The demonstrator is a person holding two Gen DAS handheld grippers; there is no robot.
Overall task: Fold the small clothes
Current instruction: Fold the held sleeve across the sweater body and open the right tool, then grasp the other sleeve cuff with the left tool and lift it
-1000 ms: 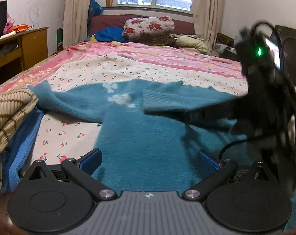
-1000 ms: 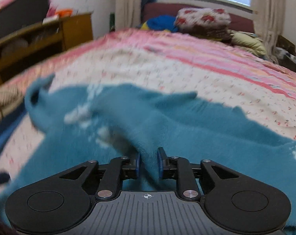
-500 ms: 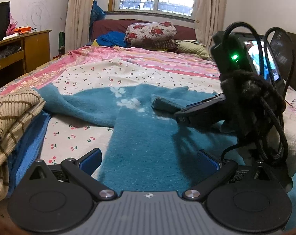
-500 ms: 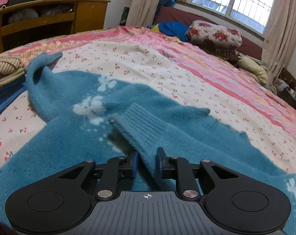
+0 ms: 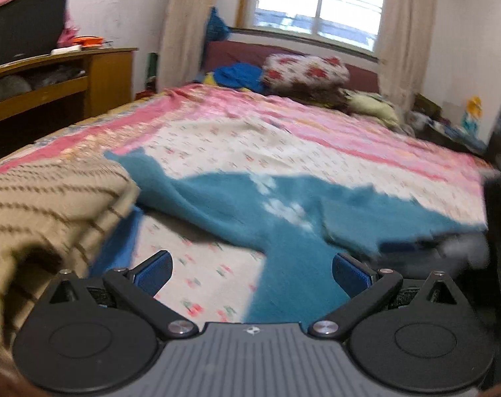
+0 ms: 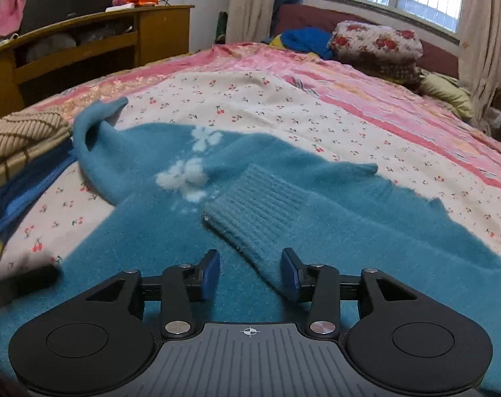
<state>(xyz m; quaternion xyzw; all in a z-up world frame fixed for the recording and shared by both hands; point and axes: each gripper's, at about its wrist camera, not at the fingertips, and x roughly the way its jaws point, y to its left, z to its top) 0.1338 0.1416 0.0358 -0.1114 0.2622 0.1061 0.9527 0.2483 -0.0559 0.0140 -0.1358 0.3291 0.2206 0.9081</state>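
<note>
A fluffy teal sweater [image 6: 333, 225] with white flower patches lies spread on the bed; it also shows in the left wrist view [image 5: 283, 231]. Its right sleeve is folded across the body, with the ribbed cuff [image 6: 260, 205] lying just ahead of my right gripper [image 6: 250, 273]. The right gripper is open, its jaws on either side of the sleeve without pinching it. The other sleeve [image 6: 91, 132] stretches out to the left. My left gripper [image 5: 250, 273] is open and empty, low over the sweater's lower left edge.
A folded beige striped garment [image 5: 45, 205] on a blue one sits at the left [image 6: 22, 135]. The bed has a cherry-print and pink sheet [image 6: 283, 99]. Pillows [image 6: 376, 43] lie at the headboard. A wooden desk [image 6: 85, 43] stands at the left.
My right gripper has opened and let go of the sleeve, which now lies folded across the sweater. My left gripper has swung to the left; the right gripper has slid out to that view's right edge.
</note>
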